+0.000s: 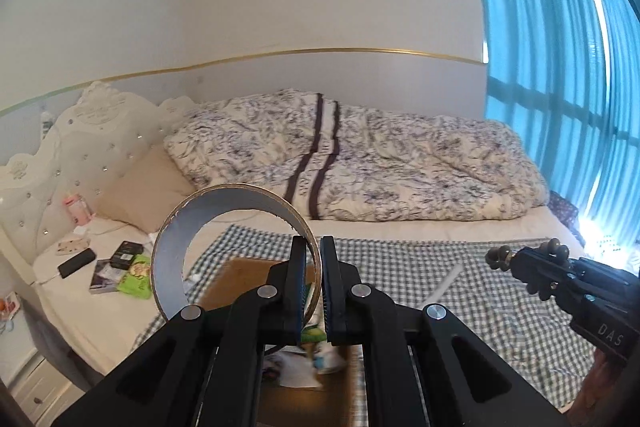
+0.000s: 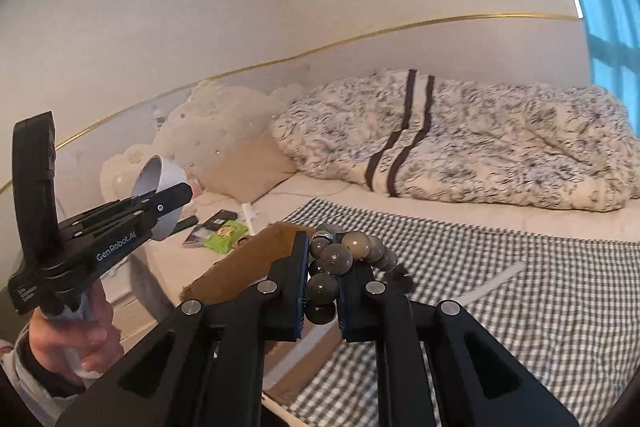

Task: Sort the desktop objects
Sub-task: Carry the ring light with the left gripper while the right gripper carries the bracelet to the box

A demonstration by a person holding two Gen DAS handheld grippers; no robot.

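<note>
Bedding filled the room: a floral duvet lay on the far side of the bed, with a checked cloth spread near, under an open cardboard box. Blue curtains hung at the right. The left gripper was clamped on the wall of one tape roll, held above the box. The right gripper was closed on one beaded bracelet, also raised beside the box. One white strip lay on the cloth.
</note>
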